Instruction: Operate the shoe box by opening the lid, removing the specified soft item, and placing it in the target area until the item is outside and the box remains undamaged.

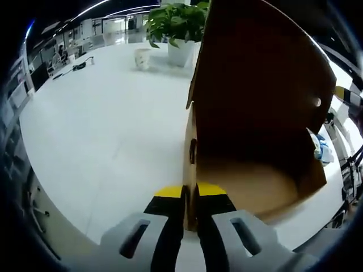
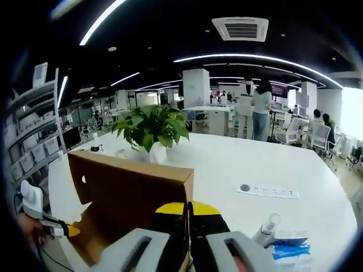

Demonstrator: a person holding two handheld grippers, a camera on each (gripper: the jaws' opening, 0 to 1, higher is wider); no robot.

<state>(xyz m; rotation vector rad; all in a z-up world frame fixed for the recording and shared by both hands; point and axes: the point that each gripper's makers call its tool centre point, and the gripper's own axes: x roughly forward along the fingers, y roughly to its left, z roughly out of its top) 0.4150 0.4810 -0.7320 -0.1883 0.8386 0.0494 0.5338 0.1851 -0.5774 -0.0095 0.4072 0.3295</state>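
- open-plan office all around: ceiling light strips, desks, people standing far off, and a large white table (image 1: 102, 136) as the work surface.
- on that table, a potted plant (image 1: 178, 25) sits at the far side, with a small pale cup (image 1: 142, 58) just beside it.
- task progress, as i judge it: the shoe box (image 1: 255, 141) is open, its lid (image 1: 266, 62) swung up and standing nearly upright. the brown interior that i can see looks bare, with no soft item visible inside.
- a white and blue soft bundle (image 1: 321, 146) lies on the table just beyond the box's far wall; it may be the removed item, but i cannot tell for sure.
- if so, the removal is done. the box shows no tears or crushing from these angles.
- my left gripper (image 1: 190, 212): jaws pressed nearly together, pinching the near cardboard wall of the box along its edge.
- my right gripper (image 2: 189, 226): jaws also squeezed close, clamped on a thin cardboard edge of the box, with a brown panel (image 2: 130, 192) rising to its left.
- in the right gripper view, a white strip with small dots (image 2: 266, 191) lies on the table, and a blue and white object (image 2: 286, 246) rests near the lower right.
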